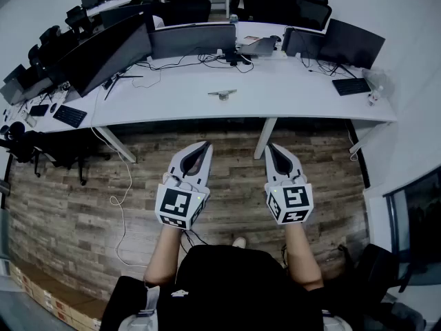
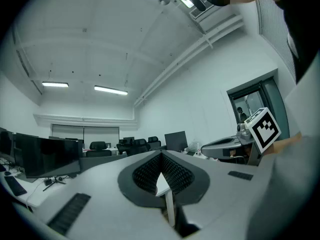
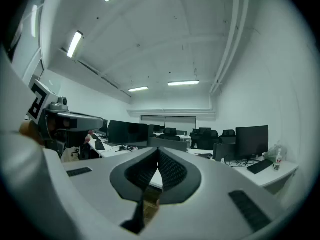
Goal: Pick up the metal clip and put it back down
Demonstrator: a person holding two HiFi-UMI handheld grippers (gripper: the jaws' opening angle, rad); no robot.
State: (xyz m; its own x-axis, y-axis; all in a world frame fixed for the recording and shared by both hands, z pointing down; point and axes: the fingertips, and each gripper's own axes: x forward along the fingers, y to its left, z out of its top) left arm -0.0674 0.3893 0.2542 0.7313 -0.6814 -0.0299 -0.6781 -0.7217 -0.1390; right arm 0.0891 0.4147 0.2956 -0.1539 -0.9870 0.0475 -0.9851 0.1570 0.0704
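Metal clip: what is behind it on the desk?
Behind the clip is bare desk, then tangled cables and a row of monitors. The monitors cover the desk surface behind them; chairs show beyond.

Small metal clip (image 1: 222, 93) on white desk (image 1: 296, 92)

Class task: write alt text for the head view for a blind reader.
The left gripper and right gripper, both shut and empty, point at a white desk where the metal clip lies, monitors behind it.
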